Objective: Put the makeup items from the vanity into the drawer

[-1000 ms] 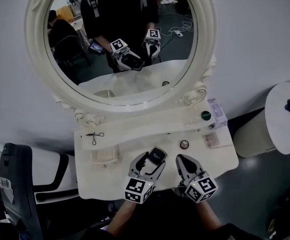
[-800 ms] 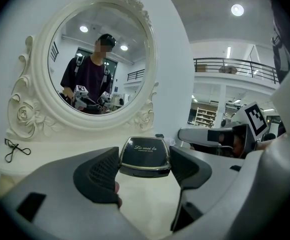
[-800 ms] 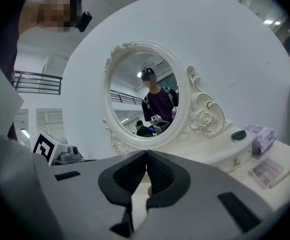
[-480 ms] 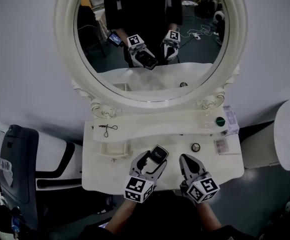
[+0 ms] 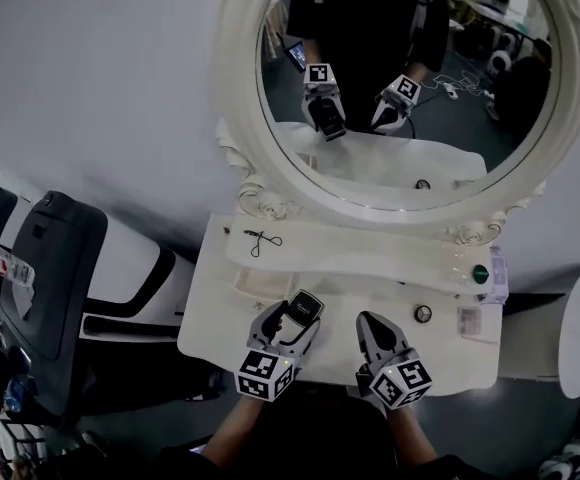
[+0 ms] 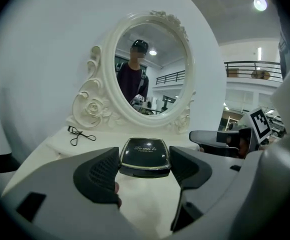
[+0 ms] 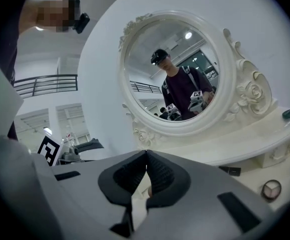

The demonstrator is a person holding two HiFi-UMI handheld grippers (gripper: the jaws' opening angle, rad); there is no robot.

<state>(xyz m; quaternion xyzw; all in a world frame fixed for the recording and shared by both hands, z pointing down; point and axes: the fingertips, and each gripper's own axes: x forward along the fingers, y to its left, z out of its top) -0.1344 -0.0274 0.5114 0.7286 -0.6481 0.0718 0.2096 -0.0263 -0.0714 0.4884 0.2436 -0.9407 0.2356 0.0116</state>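
Note:
A black compact (image 5: pixel 301 307) with a gold rim and gold lettering (image 6: pixel 145 151) is clamped between the jaws of my left gripper (image 5: pixel 293 321) (image 6: pixel 145 167), just above the white vanity top (image 5: pixel 215 313). My right gripper (image 5: pixel 369 330) hovers beside it over the front edge, jaws pressed together with nothing between them (image 7: pixel 145 170). On the top lie a small round compact (image 5: pixel 423 314) (image 7: pixel 271 189) and a green-capped item (image 5: pixel 480 274) to the right. A black eyelash curler (image 5: pixel 261 240) (image 6: pixel 80 135) lies on the back shelf at the left.
An oval mirror in a carved white frame (image 5: pixel 270 183) rises behind the top. A small white rectangular compartment (image 5: pixel 257 285) sits left of the compact. A small clear box (image 5: pixel 497 268) and a flat packet (image 5: pixel 468 320) lie at the right end. A dark chair (image 5: pixel 45 298) stands left.
Both grippers have travelled left along the vanity's front, the left one still carrying the black compact. The right gripper stayed shut. The items on the top have not moved.

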